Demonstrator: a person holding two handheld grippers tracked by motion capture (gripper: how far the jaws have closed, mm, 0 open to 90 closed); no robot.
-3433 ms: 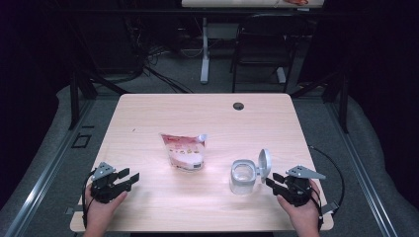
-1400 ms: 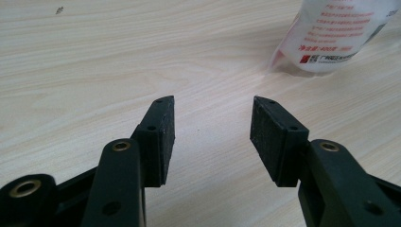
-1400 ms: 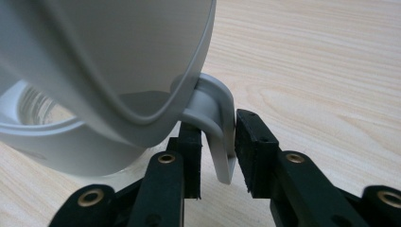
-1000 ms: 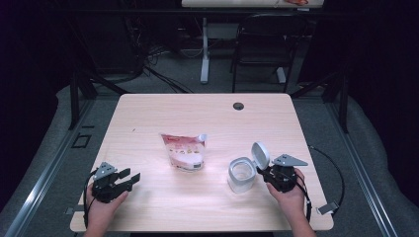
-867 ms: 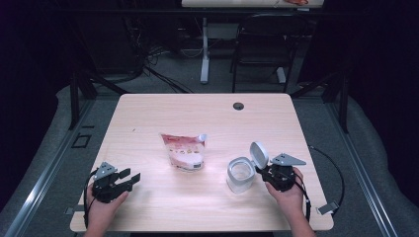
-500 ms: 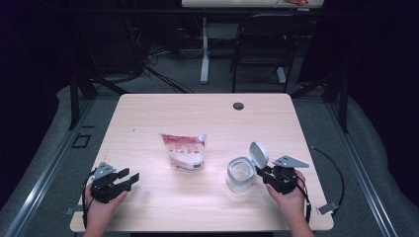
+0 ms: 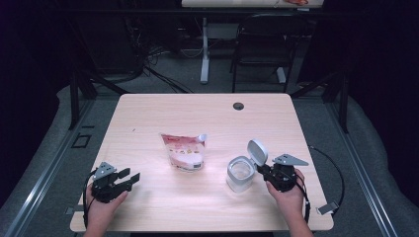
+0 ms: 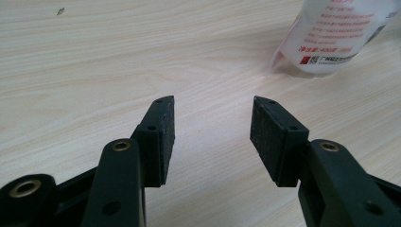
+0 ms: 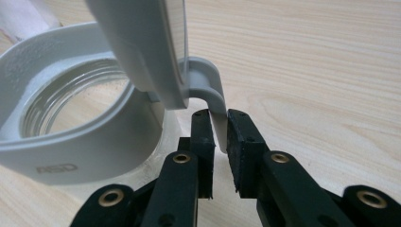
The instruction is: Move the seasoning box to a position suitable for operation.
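While the left gripper (image 8: 212,137) idles fingers spread, right gripper (image 9: 218,142) newly pinching the jar's (image 7: 240,174) lid tab (image 9: 215,111).

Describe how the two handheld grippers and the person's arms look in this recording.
Both the left gripper and the right gripper are black, with flat rectangular pads, brass-coloured pivot rivets, a grey three-cornered top plate and a trailing black cable. The forearms are bare, with no sleeves or gloves.
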